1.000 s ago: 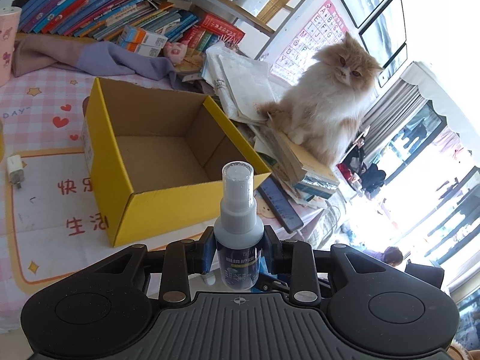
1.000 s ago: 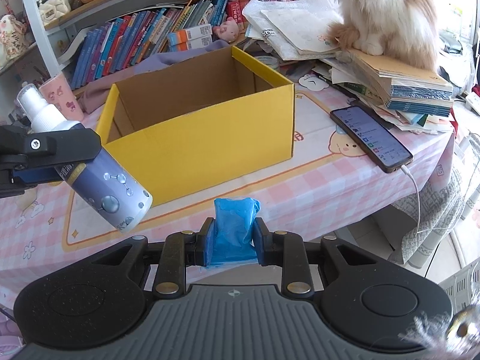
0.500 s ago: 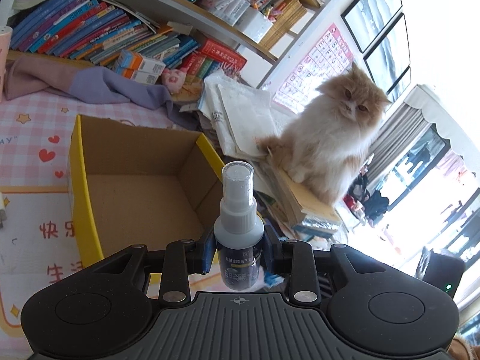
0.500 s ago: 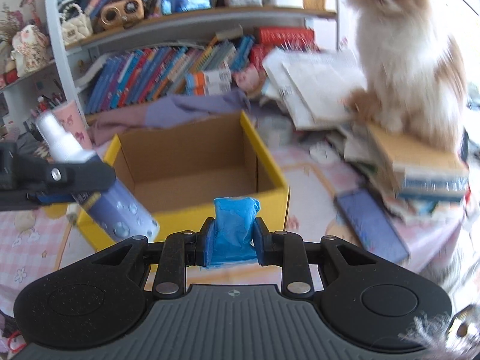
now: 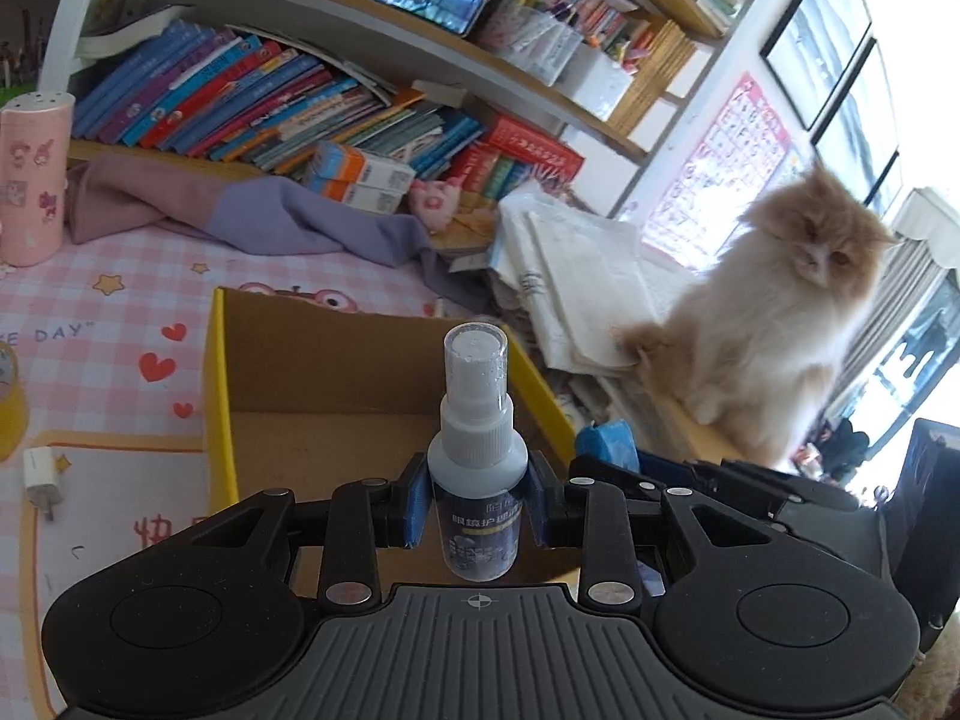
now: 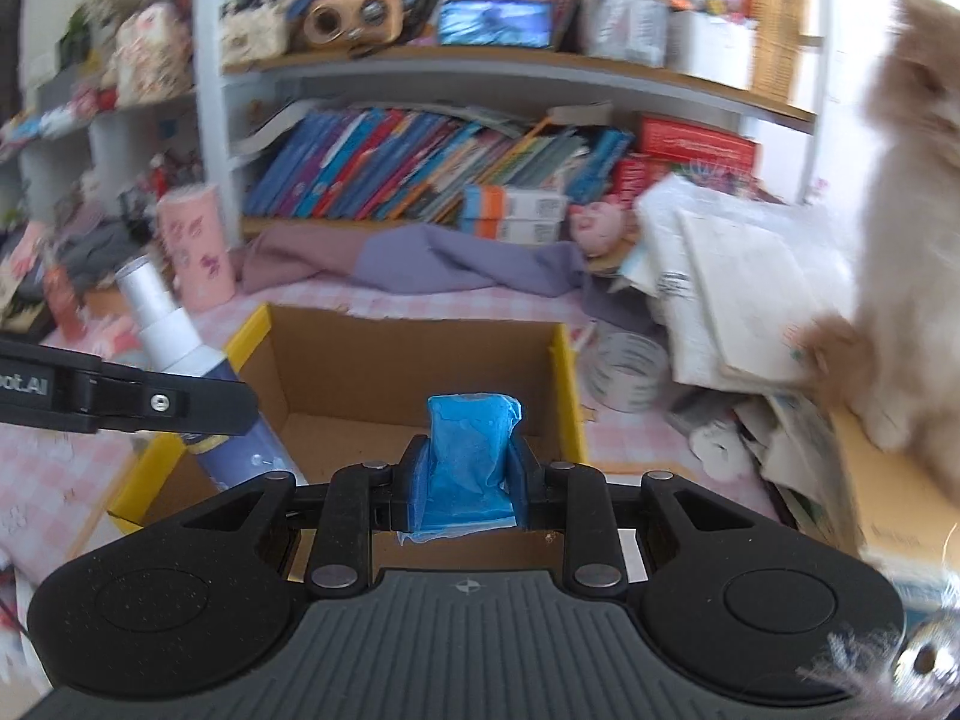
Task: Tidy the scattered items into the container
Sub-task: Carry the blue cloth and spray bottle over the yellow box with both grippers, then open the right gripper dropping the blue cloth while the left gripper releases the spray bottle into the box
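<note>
Left gripper [image 5: 477,501] clamps an upright spray bottle [image 5: 477,468] over the yellow cardboard box [image 5: 219,420]; right gripper [image 6: 463,474] pinches a blue packet [image 6: 468,462] above the same open box on the worktop [image 5: 90,312].

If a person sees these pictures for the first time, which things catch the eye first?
A fluffy cream-orange cat sits on stacked papers at the right. In front, the left gripper clamps a small clear-capped spray bottle and the right gripper a crumpled blue packet, both above an open yellow cardboard box.

One spray bottle [image 5: 477,468], one blue packet [image 6: 468,462], one yellow box [image 6: 414,360], one cat [image 5: 774,336], two claws
</note>
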A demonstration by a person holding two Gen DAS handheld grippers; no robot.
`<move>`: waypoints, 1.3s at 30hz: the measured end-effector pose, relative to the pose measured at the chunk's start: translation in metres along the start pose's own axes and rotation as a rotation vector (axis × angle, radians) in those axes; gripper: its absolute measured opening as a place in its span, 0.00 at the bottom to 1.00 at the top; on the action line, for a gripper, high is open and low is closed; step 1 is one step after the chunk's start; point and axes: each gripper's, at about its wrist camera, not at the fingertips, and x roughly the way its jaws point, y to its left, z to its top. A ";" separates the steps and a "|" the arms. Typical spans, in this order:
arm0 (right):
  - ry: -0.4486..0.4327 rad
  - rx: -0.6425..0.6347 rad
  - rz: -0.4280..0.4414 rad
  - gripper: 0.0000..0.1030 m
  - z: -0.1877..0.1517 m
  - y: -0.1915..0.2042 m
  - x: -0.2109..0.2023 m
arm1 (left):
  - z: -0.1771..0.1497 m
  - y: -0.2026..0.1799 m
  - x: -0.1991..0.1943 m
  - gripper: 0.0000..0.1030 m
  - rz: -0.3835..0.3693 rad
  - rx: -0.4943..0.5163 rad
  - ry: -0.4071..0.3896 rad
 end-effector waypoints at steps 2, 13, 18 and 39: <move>0.029 -0.044 0.025 0.24 0.001 0.002 0.015 | -0.002 0.000 0.008 0.30 0.032 0.014 0.008; 0.221 -0.181 0.134 0.24 0.001 0.004 0.082 | -0.012 0.001 0.041 0.30 0.160 0.070 0.081; 0.294 -0.250 0.166 0.24 -0.003 0.006 0.101 | -0.015 0.000 0.052 0.30 0.189 0.100 0.129; 0.345 -0.227 0.200 0.34 -0.007 0.003 0.111 | -0.024 -0.012 0.055 0.32 0.240 0.167 0.110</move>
